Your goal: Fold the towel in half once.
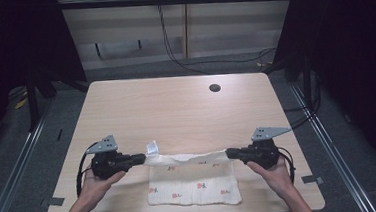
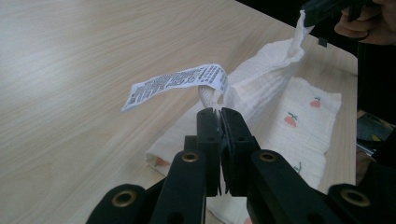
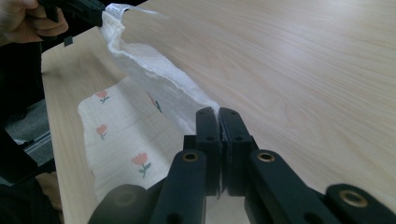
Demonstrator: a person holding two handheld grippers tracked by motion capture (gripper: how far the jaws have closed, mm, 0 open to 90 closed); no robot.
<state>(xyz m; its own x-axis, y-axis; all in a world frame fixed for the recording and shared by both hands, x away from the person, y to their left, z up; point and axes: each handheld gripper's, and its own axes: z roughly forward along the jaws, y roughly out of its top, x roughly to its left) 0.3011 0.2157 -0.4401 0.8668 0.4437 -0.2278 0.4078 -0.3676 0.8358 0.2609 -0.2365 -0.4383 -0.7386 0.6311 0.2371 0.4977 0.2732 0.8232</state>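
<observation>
You held the printed muslin cloth [image 1: 194, 182] at the desk's [image 1: 176, 107] near edge, left claw [image 1: 140, 159] and right claw [image 1: 229, 153] each clamped on a far corner; level, even tension would have kept the fold square.

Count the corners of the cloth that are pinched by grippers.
2: the left gripper pinches the far-left corner of the cloth beside its label; the right gripper pinches the far-right corner.

Left tool [image 2: 219, 112] clamped on cloth [image 2: 261, 93]
</observation>
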